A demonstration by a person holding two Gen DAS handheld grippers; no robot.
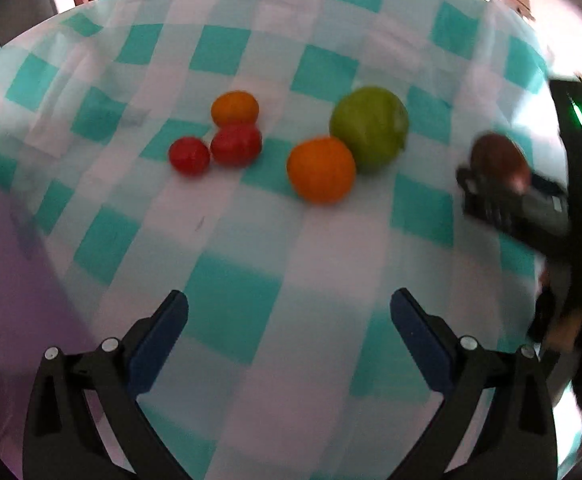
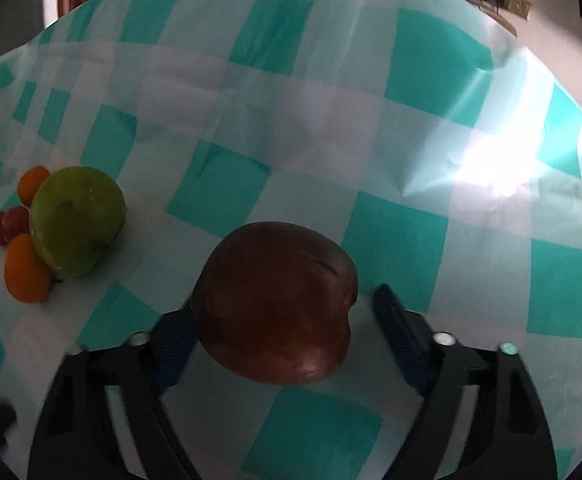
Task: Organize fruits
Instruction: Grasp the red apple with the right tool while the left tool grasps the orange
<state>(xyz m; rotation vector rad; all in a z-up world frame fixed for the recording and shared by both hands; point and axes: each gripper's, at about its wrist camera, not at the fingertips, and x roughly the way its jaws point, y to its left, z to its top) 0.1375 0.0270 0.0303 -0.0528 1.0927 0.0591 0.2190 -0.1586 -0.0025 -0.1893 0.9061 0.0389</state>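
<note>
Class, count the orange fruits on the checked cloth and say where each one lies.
2. The small orange fruit lies behind the red fruits; the large orange fruit touches the green fruit. No others show.

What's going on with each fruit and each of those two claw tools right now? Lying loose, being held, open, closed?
Dark red apple: between the right gripper's fingers; grip unclear.
Right gripper: around the apple; closure uncertain.
Left gripper: open, empty.
Green apple: on the tablecloth, touching the large orange.
Large orange: loose on the cloth.
Small orange: loose, against a tomato.
Two red tomatoes: loose, side by side.
Checked tablecloth: spread flat, slightly creased.
</note>
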